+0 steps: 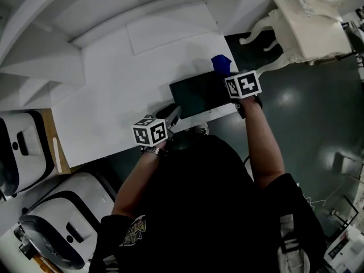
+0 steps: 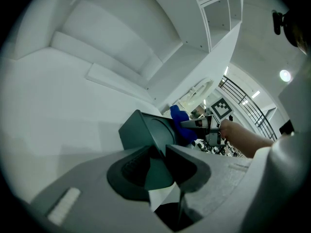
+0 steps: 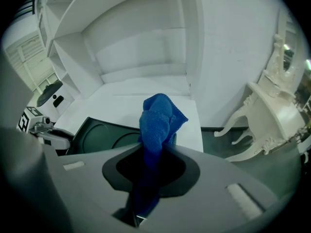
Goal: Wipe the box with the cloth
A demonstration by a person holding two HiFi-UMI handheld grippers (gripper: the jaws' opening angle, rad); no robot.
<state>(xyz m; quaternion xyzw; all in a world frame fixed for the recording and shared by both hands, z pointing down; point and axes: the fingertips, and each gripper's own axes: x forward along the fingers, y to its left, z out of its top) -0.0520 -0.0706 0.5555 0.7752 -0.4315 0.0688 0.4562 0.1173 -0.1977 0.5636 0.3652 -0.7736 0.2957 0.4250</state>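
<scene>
A flat dark green box (image 1: 199, 93) lies at the front edge of the white table (image 1: 125, 95). My left gripper (image 1: 170, 119) is shut on the box's near left corner (image 2: 155, 166). In the left gripper view the box (image 2: 150, 130) runs away from the jaws toward the blue cloth (image 2: 181, 123). My right gripper (image 1: 234, 79) is shut on the blue cloth (image 3: 156, 123), which bunches up over the box's right end (image 3: 104, 137). The cloth (image 1: 221, 63) shows just beyond the right marker cube in the head view.
White shelving and a raised white ledge (image 1: 170, 30) stand behind the table. An ornate white table (image 1: 307, 27) stands on the dark floor to the right. White machines (image 1: 23, 152) sit at the left.
</scene>
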